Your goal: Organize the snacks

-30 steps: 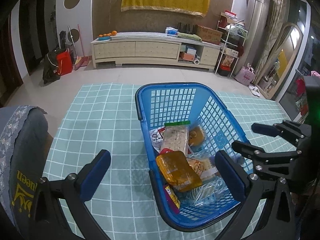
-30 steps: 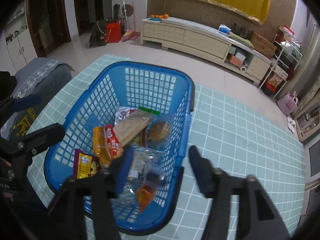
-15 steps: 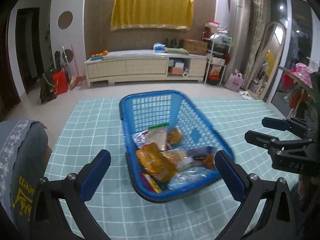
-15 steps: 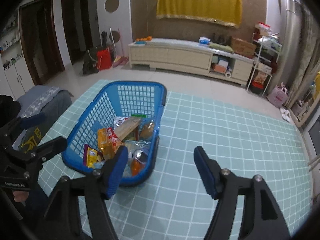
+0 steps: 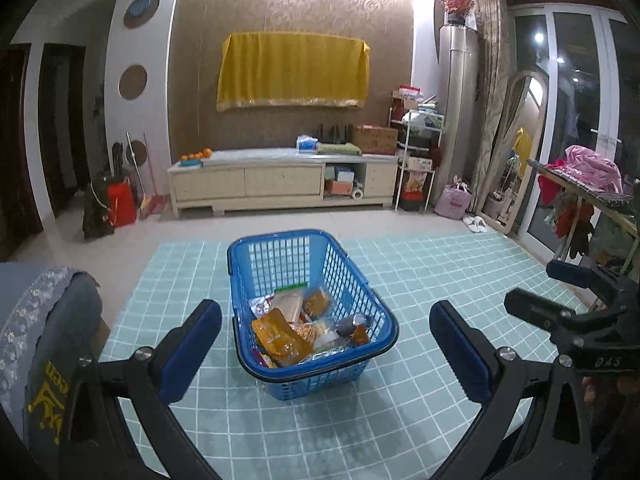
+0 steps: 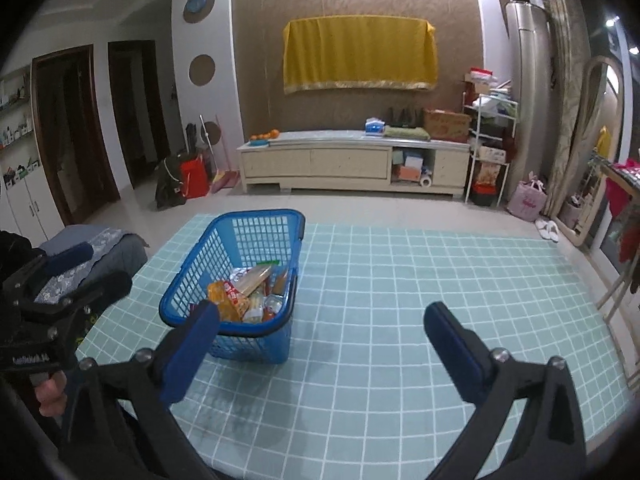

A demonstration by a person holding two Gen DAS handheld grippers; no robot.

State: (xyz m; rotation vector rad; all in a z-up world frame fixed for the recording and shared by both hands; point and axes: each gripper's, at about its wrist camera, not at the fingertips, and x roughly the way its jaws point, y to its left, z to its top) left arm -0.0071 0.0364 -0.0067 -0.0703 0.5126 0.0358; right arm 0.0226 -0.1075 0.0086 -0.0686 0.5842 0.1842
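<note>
A blue plastic basket (image 5: 276,248) (image 6: 240,222) stands on the teal checked tablecloth (image 5: 420,280) (image 6: 400,280). Several snack packets (image 5: 288,330) (image 6: 240,294) lie in it, among them an orange pouch (image 5: 280,336) and a pale cracker pack (image 5: 286,304). My left gripper (image 5: 326,318) is open, held back from the basket's near side with nothing between its fingers. My right gripper (image 6: 320,322) hovers right of the basket over bare cloth; its jaws are opening wide and hold nothing. Each gripper shows at the edge of the other's view.
A grey fabric-covered seat (image 5: 36,320) (image 6: 96,248) sits at the table's left edge. Beyond the table are a tiled floor, a long low cabinet (image 5: 280,184), a wire shelf (image 5: 416,160) and a clothes rack (image 5: 584,184) at the right.
Both grippers have pulled back and risen, so the basket looks smaller and farther away. The right gripper's jaws have spread much wider. The left gripper stays open.
</note>
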